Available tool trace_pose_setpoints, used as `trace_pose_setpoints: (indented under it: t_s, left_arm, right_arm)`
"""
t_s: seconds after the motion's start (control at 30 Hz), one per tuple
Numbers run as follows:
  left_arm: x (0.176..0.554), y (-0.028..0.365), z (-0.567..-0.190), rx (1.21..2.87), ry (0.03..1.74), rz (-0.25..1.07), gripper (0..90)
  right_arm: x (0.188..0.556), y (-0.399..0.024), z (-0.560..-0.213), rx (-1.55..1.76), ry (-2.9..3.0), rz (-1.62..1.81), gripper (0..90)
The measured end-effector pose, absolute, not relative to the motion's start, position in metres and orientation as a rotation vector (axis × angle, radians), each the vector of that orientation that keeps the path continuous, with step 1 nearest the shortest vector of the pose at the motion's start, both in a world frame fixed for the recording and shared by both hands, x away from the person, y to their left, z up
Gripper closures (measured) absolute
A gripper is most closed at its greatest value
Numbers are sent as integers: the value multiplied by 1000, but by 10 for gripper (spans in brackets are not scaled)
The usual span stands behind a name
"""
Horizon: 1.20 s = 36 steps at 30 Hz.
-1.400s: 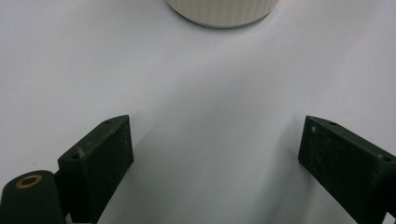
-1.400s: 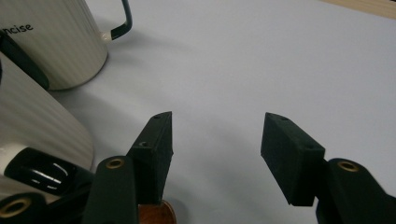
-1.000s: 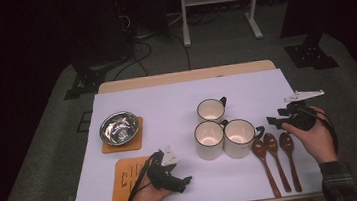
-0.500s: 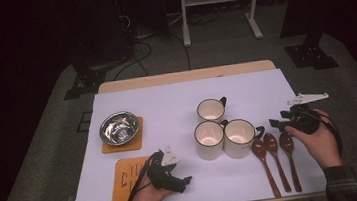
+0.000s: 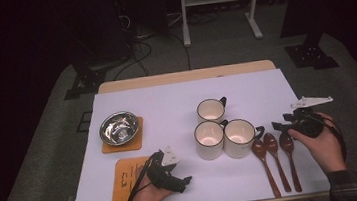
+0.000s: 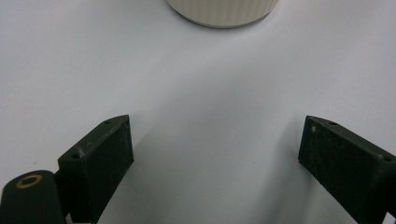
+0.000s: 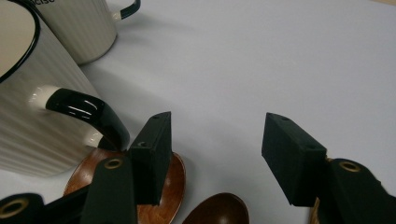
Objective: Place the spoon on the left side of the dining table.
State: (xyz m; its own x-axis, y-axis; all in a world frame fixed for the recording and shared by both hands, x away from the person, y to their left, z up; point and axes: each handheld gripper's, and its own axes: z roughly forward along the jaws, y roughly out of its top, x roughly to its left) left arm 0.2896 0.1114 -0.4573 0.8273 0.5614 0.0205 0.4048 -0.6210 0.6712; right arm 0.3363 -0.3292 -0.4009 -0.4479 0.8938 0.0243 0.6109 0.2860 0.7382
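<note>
- Three wooden spoons point(image 5: 274, 158): near the surface's front right corner, handles pointing to the front edge, bowls just beside the mugs point(image 5: 225, 137).
- Right tool point(image 5: 283, 125): jaws apart, empty, directly over the spoon bowls; nearer hand.
- Left tool point(image 5: 187, 179): open, empty, by the front edge.

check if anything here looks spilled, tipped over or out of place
Nothing stands out. The three mugs stand upright and look empty, the three wooden spoons lie side by side, and the metal bowl sits on its coaster.
</note>
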Motion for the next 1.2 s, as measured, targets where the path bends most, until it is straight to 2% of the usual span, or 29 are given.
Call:
trace_pose_setpoints:
  t_s: [1.2]
  left_arm:
    - [288,111,-457,2316,726,311,90]
  right_arm:
    - [305,-345,-409,1395,2142,947,414]
